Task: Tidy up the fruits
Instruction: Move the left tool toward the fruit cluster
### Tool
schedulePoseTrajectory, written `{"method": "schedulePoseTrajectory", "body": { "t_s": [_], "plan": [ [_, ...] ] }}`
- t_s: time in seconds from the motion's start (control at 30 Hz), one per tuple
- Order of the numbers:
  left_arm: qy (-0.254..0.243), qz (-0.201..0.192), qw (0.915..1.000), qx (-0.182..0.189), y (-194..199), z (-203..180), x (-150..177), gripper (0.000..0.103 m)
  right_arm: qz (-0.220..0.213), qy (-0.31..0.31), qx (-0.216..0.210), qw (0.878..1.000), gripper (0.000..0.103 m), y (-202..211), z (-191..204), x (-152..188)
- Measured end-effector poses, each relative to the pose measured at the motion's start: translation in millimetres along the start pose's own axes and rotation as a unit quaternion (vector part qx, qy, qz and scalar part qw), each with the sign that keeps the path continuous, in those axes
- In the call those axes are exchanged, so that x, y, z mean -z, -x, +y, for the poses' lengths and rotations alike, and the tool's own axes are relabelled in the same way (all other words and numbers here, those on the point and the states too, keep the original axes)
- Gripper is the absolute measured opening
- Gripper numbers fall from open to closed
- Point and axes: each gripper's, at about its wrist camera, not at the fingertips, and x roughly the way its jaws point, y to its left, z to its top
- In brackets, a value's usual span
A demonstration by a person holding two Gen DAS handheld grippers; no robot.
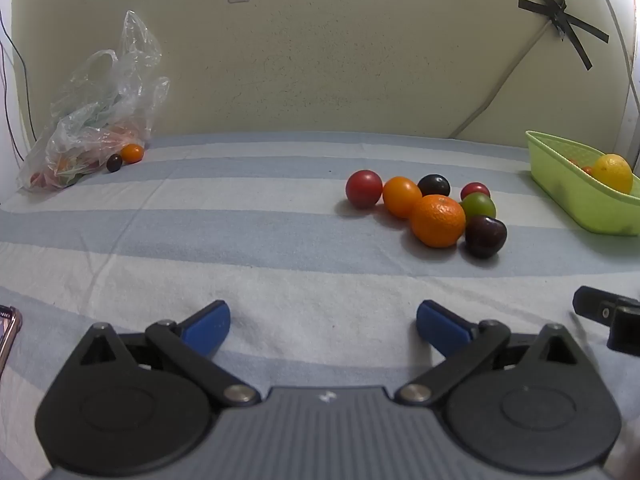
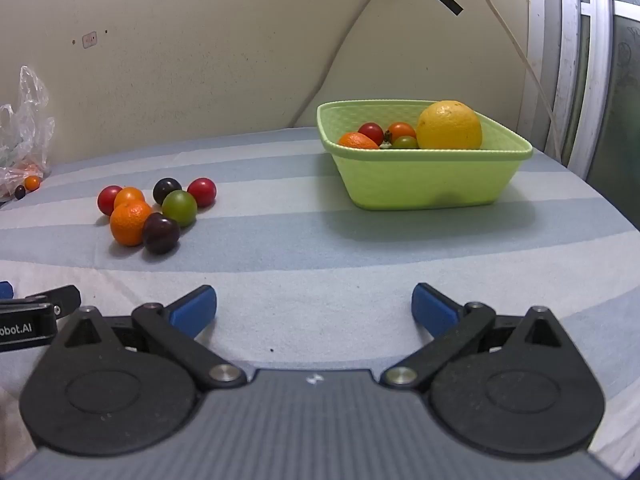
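- The cloth [image 2: 360, 248] was striped pale blue and white.
- The basket [image 2: 424, 184] was lime green, with a woven texture.
- The large citrus [image 2: 449, 125] in it was yellow.
- The mandarin [image 1: 437, 221] was bright orange; the plum [image 1: 485, 236] beside it was dark purple.
- One tomato [image 2: 179, 208] was green.
- Both grippers' fingertips [image 1: 208, 322] were blue on black arms.
- The wall [image 1: 320, 60] was cream.

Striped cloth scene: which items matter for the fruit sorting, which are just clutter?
Job:
- loose fruit cluster on the cloth
- light green plastic basket with large yellow citrus
- clear plastic bag of fruit
- left gripper, right gripper, both open

Clutter:
- black tape cross on wall
- phone at cloth edge
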Motion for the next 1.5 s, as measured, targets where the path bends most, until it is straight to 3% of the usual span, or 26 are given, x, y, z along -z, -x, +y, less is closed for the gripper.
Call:
{"method": "schedulePoseTrajectory", "body": {
  "t_s": [0.8,1.07,1.2,1.33,1.5],
  "plan": [
    [-0.002,0.000,1.0000,-0.003,4.0,0.8,-0.3,0.103,0.001,0.000,0.000,1.000,0.103,-0.7,1.8,-0.6],
    [-0.042,0.006,0.9980,0.048,8.3,18.3,0.8,0.103,0.004,-0.002,-0.004,1.000,0.103,-0.9,0.0,-0.4],
    [-0.043,-0.002,0.9979,0.049,12.5,17.2,6.5,0.103,0.005,0.002,-0.006,1.000,0.103,-0.5,0.5,0.6],
    [0.004,-0.019,0.9974,0.069,20.0,32.9,11.2,0.103,0.007,0.016,-0.014,1.000,0.103,1.0,0.4,3.1],
    [0.069,-0.032,0.9905,0.114,23.1,61.8,9.6,0.103,0.003,0.028,-0.050,0.998,0.103,2.3,-9.1,2.9]
  ]
}}
